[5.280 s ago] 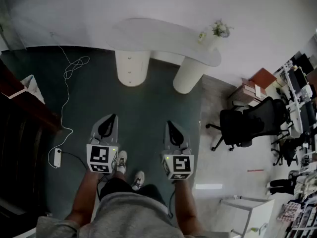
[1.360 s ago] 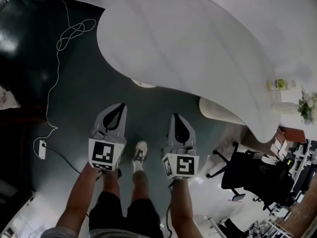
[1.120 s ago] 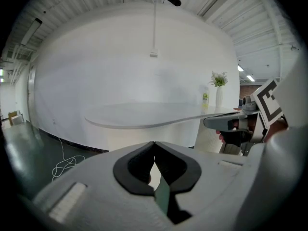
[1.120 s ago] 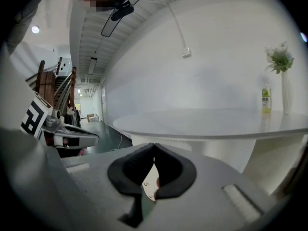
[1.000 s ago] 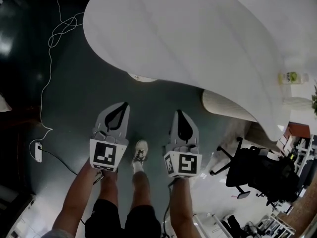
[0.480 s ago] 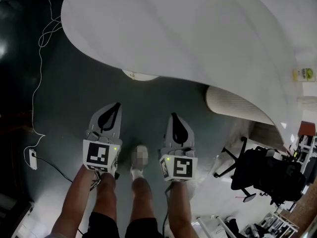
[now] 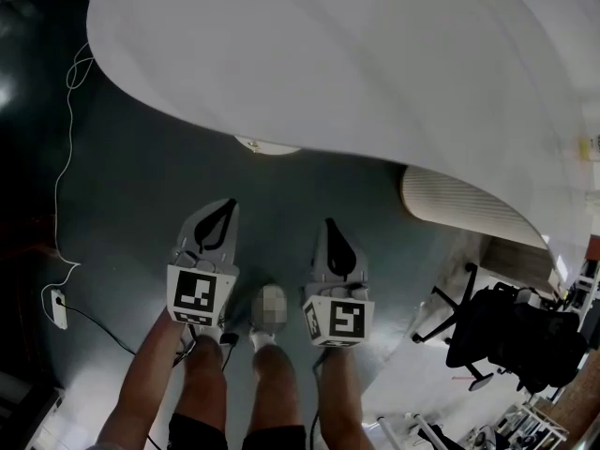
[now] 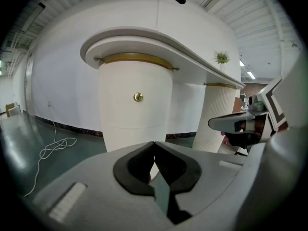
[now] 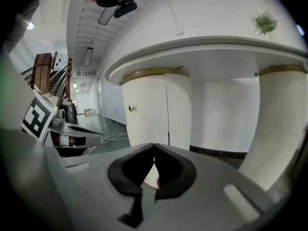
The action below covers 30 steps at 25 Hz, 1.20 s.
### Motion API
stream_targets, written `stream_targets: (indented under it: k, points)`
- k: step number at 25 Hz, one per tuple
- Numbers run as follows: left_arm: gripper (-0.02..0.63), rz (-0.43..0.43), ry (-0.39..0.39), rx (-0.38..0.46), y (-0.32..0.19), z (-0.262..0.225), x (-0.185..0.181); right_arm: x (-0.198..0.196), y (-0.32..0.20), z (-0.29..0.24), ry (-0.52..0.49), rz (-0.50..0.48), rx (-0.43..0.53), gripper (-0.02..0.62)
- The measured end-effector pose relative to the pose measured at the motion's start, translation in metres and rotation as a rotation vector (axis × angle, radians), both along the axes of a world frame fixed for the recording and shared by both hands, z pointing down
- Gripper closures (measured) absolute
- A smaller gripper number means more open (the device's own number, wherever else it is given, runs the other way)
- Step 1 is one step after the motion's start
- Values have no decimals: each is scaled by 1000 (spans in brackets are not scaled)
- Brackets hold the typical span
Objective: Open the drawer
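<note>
A white rounded pedestal (image 8: 134, 112) stands under the curved white table top (image 7: 356, 64), and its drawer front carries a small brass knob (image 8: 138, 97). The right gripper view has the same knob (image 9: 130, 108) further off to the left. From the head view only the pedestal's top edge (image 7: 267, 145) peeks out below the table top. My left gripper (image 7: 228, 206) and right gripper (image 7: 329, 223) hang side by side over the dark floor, short of the pedestal. Both are shut with nothing in them, the left gripper (image 8: 154, 144) and the right gripper (image 9: 154, 147) with their pads meeting.
A second, ribbed pedestal (image 7: 464, 209) stands to the right, with a small plant (image 8: 221, 57) on the table above it. A white cable (image 7: 61, 148) and a power strip (image 7: 59, 309) lie on the floor at left. A black office chair (image 7: 511, 331) is at right. The person's legs are below the grippers.
The table top has grown to fill more of the head view as the person came close to it. Both grippers sank lower and stayed shut.
</note>
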<state>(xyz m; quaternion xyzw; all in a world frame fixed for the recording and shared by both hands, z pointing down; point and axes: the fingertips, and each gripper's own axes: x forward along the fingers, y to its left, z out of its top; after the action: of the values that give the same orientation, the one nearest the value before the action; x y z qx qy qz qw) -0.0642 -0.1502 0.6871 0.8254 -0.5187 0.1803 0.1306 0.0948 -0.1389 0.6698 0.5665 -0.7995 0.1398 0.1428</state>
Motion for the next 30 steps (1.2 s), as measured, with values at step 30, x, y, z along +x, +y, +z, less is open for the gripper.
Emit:
stream_targets:
  k: [30]
  points:
    - [443, -5, -31, -152, -91, 122, 12, 40, -31, 45, 1, 87, 37, 592]
